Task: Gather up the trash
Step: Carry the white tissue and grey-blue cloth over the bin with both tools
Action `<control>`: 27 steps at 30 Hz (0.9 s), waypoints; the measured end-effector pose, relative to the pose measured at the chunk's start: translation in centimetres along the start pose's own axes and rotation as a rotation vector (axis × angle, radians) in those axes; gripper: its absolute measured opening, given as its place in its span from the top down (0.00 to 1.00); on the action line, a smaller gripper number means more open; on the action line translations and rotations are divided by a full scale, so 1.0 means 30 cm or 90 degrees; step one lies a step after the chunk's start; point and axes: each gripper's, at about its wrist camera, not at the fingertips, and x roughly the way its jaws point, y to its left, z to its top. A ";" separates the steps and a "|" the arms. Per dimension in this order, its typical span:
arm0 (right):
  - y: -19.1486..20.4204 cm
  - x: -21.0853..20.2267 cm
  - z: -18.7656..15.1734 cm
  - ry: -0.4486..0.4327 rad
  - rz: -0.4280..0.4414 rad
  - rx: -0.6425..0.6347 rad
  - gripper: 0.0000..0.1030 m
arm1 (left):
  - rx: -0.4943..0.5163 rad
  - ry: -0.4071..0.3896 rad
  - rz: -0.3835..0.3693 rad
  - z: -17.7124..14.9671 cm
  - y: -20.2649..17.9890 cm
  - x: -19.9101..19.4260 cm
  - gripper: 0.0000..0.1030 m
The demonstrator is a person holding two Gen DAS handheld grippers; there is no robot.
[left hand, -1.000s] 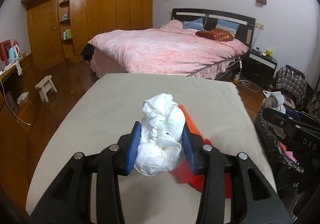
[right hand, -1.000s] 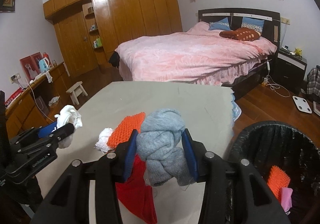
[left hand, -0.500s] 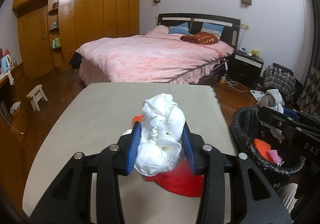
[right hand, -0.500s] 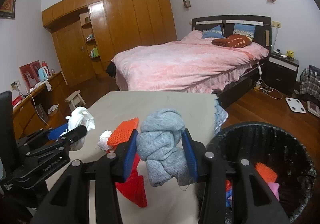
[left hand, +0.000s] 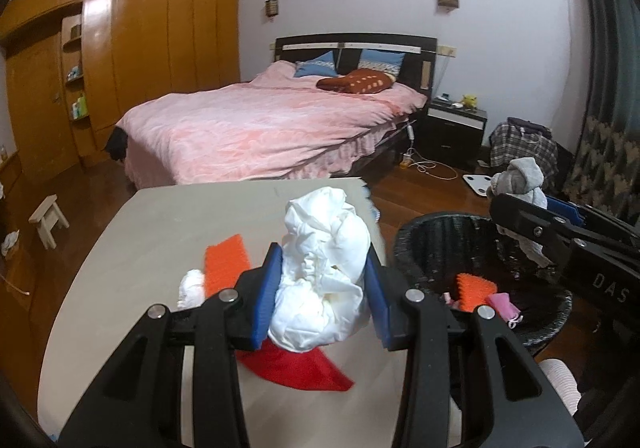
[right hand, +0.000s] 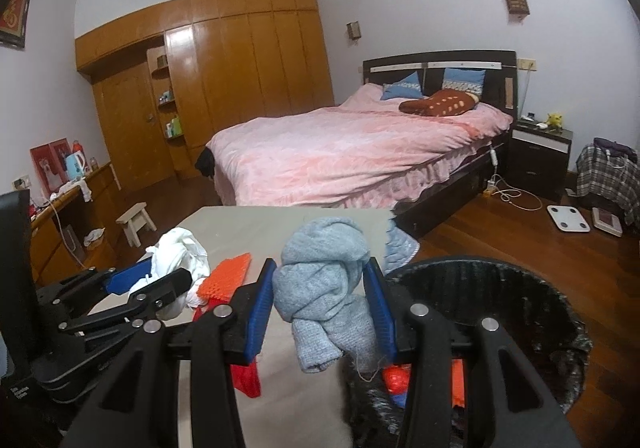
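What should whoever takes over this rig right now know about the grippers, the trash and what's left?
Left gripper: shut on the white crumpled wad, held above the table.
Right gripper: shut on the grey knotted cloth, at the near rim of the black bin, not released.
Done: an orange piece and a pink scrap lie in the bin.
Left: drop both held items; then collect the orange pad, red cloth and small white wad on the table.

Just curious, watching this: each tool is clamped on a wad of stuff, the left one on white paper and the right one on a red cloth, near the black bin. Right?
Nearly. The right tool grips a grey knitted cloth, not red; the right wrist view shows it. The red cloth lies on the table. The left tool does hold white paper near the bin.
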 end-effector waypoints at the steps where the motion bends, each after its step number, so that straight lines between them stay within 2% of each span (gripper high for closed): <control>1: -0.014 -0.011 -0.001 -0.002 -0.005 0.002 0.57 | 0.002 -0.002 -0.002 0.004 -0.013 -0.001 0.62; 13: -0.138 -0.102 0.000 -0.011 -0.066 0.000 0.57 | 0.032 -0.016 -0.051 0.018 -0.184 0.010 0.62; 27: -0.275 -0.124 -0.004 -0.024 -0.120 0.022 0.57 | 0.065 -0.018 -0.107 0.037 -0.343 0.106 0.62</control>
